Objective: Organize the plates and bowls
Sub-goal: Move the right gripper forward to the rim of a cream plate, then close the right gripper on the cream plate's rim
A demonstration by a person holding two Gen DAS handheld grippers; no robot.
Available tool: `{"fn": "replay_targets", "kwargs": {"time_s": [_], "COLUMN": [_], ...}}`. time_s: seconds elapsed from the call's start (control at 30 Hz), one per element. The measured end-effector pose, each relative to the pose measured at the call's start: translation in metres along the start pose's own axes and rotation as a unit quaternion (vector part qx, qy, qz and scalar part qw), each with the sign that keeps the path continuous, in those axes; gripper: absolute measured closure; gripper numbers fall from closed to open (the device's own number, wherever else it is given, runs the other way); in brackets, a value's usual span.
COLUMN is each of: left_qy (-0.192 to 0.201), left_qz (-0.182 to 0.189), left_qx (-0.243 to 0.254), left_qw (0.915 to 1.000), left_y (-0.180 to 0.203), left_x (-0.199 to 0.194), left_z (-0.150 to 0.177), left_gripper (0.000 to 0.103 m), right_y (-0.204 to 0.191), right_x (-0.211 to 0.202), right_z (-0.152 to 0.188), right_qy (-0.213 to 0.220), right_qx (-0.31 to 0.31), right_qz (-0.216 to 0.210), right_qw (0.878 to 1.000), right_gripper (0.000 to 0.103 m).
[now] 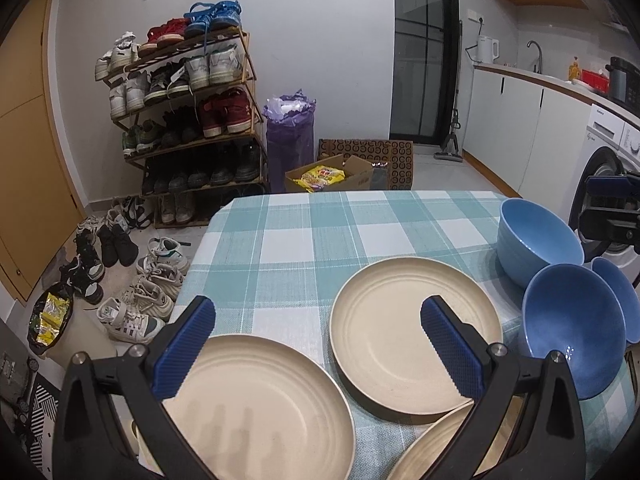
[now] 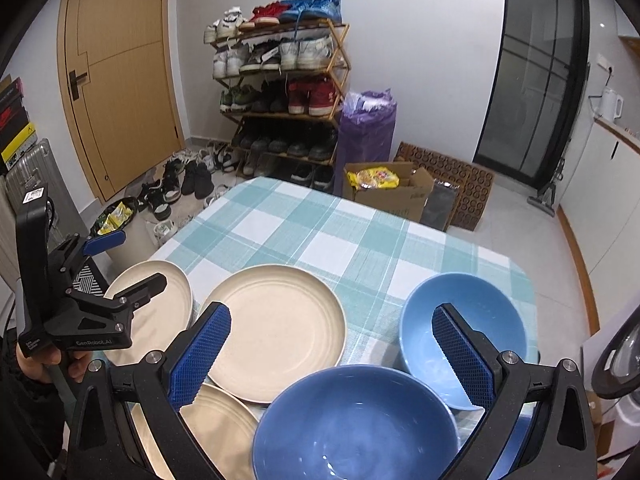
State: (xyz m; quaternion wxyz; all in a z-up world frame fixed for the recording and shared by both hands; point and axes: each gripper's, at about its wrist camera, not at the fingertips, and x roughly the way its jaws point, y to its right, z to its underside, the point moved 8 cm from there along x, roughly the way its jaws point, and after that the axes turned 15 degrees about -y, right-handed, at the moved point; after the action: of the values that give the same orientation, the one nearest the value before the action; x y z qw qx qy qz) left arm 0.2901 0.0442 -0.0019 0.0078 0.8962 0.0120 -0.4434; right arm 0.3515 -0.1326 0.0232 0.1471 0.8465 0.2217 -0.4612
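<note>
Left gripper (image 1: 318, 346) and right gripper (image 2: 332, 354) both spread wide, holding nothing. Three plates (image 2: 276, 330) and bowls (image 2: 356, 424) sit on the tablecloth (image 2: 320, 236). Third bowl (image 1: 622, 296) cut off at the frame edge.

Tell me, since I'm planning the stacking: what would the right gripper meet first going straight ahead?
Probably the dark blue bowl, right below the open right gripper; the light blue bowl lies just beyond, though depth is unclear.

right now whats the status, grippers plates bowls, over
Left gripper open, empty, over the plates. Right gripper open, empty, over the dark blue bowl. Three cream plates and the blue bowls unstacked on the checked tablecloth. Nothing blocking.
</note>
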Motion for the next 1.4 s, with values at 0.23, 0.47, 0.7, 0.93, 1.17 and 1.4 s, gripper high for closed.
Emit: {"fn": "replay_targets", "kwargs": {"time_s": [0.23, 0.47, 0.7, 0.93, 1.17, 1.4], "left_qy": [-0.028, -0.051, -0.071, -0.093, -0.11, -0.117], "left_qz": [-0.002, 0.004, 0.002, 0.005, 0.014, 0.028], "left_qx": [0.008, 0.007, 0.013, 0.021, 0.029, 0.033], "left_qw": [0.9996, 0.9987, 0.9974, 0.9955, 0.9934, 0.9921], "left_y": [0.006, 0.009, 0.013, 0.017, 0.023, 0.028], "left_x": [0.022, 0.041, 0.055, 0.07, 0.082, 0.087], "left_z": [0.002, 0.002, 0.005, 0.011, 0.014, 0.015], "left_gripper": [0.0, 0.0, 0.0, 0.0, 0.0, 0.01], "right_y": [-0.002, -0.006, -0.003, -0.004, -0.005, -0.008], "right_x": [0.033, 0.067, 0.095, 0.117, 0.14, 0.16], "right_z": [-0.003, -0.005, -0.007, -0.008, -0.008, -0.005], "right_qy": [-0.034, -0.071, -0.103, -0.135, -0.168, -0.201], "right_qx": [-0.003, -0.01, -0.008, -0.011, -0.001, -0.003], "right_qz": [-0.01, -0.017, -0.026, -0.033, -0.045, -0.048], "right_qw": [0.999, 0.997, 0.994, 0.99, 0.985, 0.978], "right_gripper": [0.0, 0.0, 0.0, 0.001, 0.003, 0.006]}}
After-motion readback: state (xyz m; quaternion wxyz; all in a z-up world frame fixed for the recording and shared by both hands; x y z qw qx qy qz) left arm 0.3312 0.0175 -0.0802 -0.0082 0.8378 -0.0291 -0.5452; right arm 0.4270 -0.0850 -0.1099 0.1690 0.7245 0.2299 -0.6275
